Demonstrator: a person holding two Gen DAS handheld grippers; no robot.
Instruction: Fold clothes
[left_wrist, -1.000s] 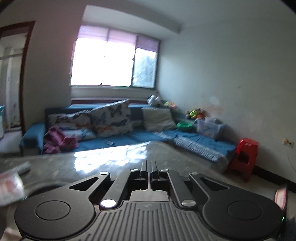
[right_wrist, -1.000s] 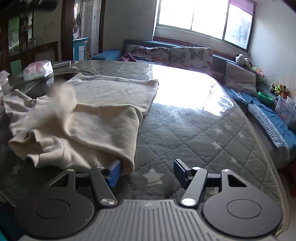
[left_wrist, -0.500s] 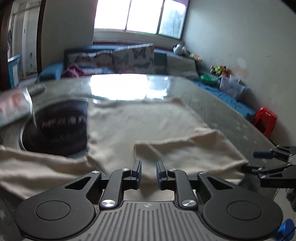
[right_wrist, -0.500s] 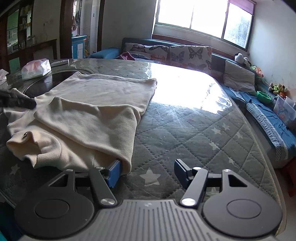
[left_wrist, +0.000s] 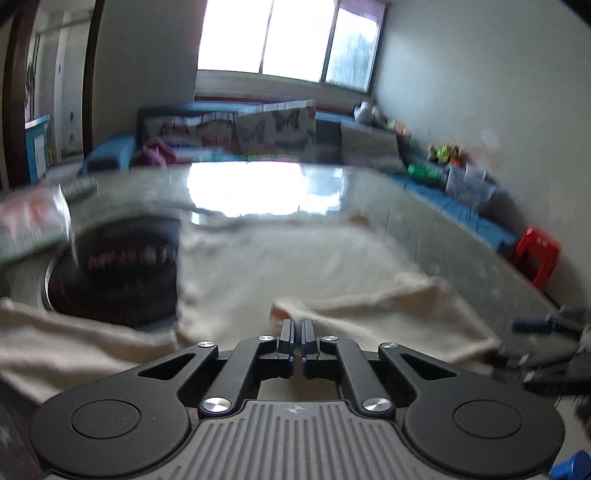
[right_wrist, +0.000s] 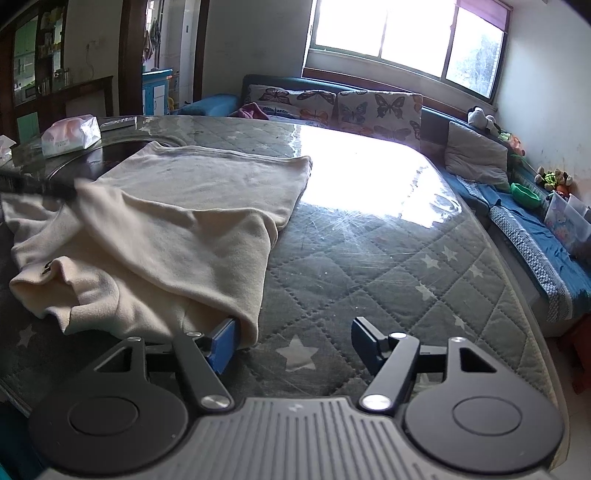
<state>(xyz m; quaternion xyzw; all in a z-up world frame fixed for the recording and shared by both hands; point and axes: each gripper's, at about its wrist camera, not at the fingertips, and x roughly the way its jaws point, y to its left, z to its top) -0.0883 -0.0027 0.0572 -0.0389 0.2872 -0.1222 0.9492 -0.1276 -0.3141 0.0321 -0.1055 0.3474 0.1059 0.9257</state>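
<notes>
I am folding the sweater (right_wrist: 192, 236): one flap lies over, the near-left part bunched. My left gripper (left_wrist: 297, 328) is clenched empty; my right gripper (right_wrist: 295, 343) is opening, nothing between.

The left tool (left_wrist: 296, 325) has its jaws pressed together, nothing visibly between them, tips just above a folded edge of the cream garment (left_wrist: 295, 266). The garment lies spread over the glossy worktop (left_wrist: 424, 221), one part draping across a dark round inset (left_wrist: 114, 273). A blurred tissue pack (left_wrist: 31, 221) sits at the left. The right tool (left_wrist: 546, 343) shows at the right edge beside the garment's corner. Beyond stand a sofa (left_wrist: 236, 129), a window (left_wrist: 284, 40) and a red stool (left_wrist: 535, 258).
</notes>
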